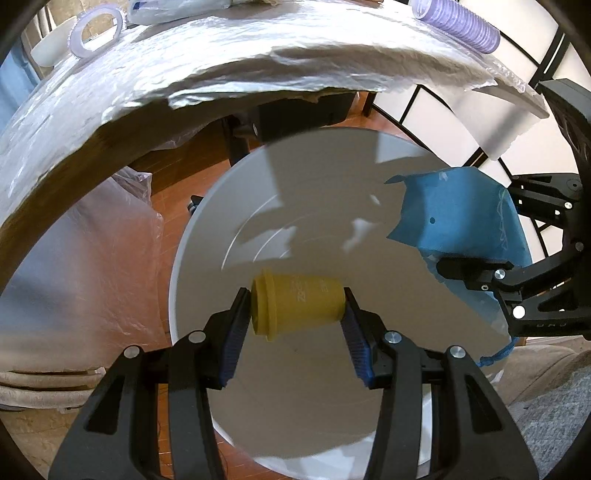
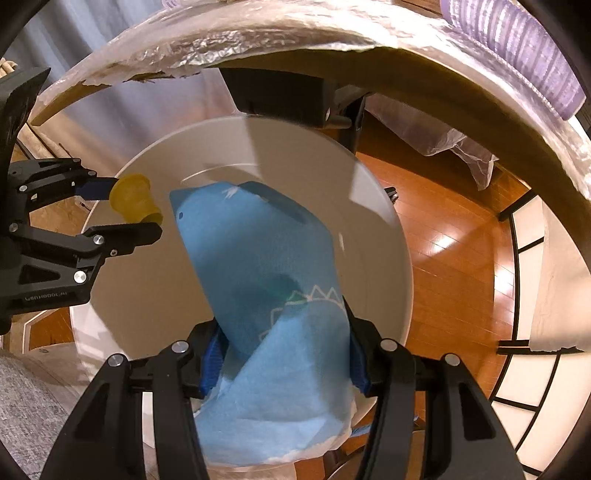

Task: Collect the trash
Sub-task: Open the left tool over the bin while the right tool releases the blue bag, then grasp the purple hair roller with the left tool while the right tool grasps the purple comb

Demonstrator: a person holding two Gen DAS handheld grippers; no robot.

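Observation:
My left gripper (image 1: 295, 321) is shut on a small yellow plastic cup (image 1: 300, 308), held on its side over the open white round bin (image 1: 207, 221). It also shows in the right wrist view (image 2: 133, 199). My right gripper (image 2: 284, 354) is shut on a blue face mask (image 2: 266, 258) with a white pattern, held over the same bin (image 2: 391, 236). The mask (image 1: 461, 218) and right gripper's fingers (image 1: 469, 271) show at the right of the left wrist view. The left gripper's fingers (image 2: 122, 232) show at the left of the right wrist view.
A table edge covered with clear plastic (image 1: 221, 62) arches above the bin. On it lie a purple tape ring (image 1: 96, 33) and a stack of purple cups (image 1: 458, 22). Wooden floor (image 2: 450, 229) surrounds the bin. A plastic-wrapped item (image 1: 81, 258) stands at left.

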